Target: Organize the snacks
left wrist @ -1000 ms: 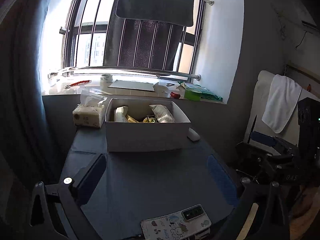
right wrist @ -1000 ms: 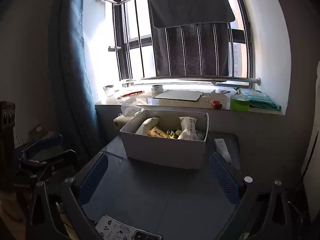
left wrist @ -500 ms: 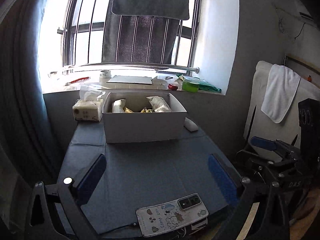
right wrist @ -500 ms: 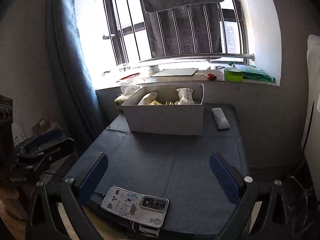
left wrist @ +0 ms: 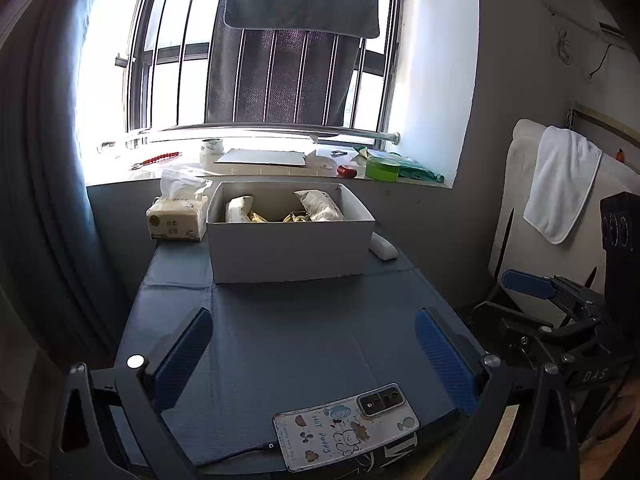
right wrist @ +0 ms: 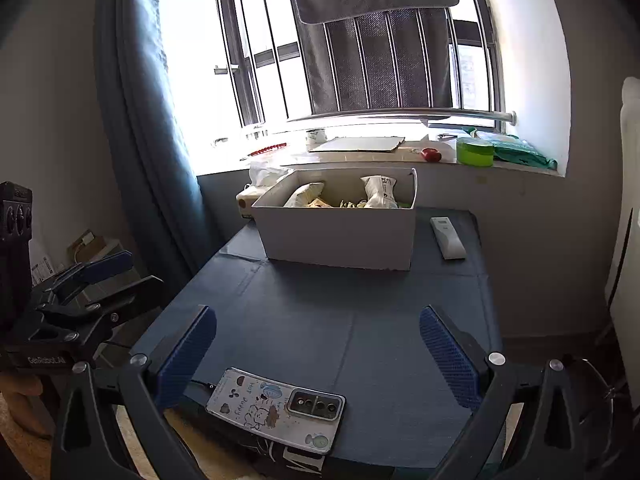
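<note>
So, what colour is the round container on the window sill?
The round container is bright green; the right wrist view shows it best.

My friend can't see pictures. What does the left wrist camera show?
A white box holding snack packets stands at the far end of a blue table, with a tissue pack beside it. The open left gripper hovers over a phone at the near edge.

Strong daylight enters through the window (left wrist: 260, 60), overexposing the panes and sill (right wrist: 360, 148). Room interior dim, corners vignetted black. Fisheye bending pronounced at edges. Focus sharp throughout.
</note>
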Demonstrator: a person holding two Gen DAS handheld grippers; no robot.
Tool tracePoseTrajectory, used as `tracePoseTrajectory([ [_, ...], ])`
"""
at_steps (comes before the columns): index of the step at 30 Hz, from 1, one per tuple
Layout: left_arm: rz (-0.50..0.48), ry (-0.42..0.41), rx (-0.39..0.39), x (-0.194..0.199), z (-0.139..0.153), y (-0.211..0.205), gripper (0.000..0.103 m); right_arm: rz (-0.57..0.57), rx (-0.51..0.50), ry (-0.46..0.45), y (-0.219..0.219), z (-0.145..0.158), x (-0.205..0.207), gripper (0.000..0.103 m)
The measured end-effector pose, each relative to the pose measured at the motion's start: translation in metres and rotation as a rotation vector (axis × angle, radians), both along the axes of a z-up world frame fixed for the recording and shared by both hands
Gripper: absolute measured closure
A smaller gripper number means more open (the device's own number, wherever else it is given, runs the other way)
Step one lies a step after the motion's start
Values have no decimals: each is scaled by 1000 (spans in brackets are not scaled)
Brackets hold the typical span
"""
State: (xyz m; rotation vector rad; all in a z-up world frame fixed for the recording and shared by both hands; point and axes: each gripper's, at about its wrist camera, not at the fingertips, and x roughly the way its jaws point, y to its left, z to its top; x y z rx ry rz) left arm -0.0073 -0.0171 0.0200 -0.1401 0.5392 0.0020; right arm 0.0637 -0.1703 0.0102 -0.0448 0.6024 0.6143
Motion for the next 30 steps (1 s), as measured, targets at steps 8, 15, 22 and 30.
tracePoseTrajectory([
  [8, -1, 7, -2, 1, -2, 2, 0, 2, -3, 7, 1, -2, 1, 0],
  [15, -4, 10, 1, 2, -3, 1, 0, 3, -3, 7, 1, -1, 0, 0],
  [22, -7, 12, 0, 2, -4, 1, 0, 7, -2, 10, 1, -1, 0, 0],
  [30, -10, 12, -1, 2, -5, 0, 0, 10, 0, 10, 1, -1, 0, 0],
])
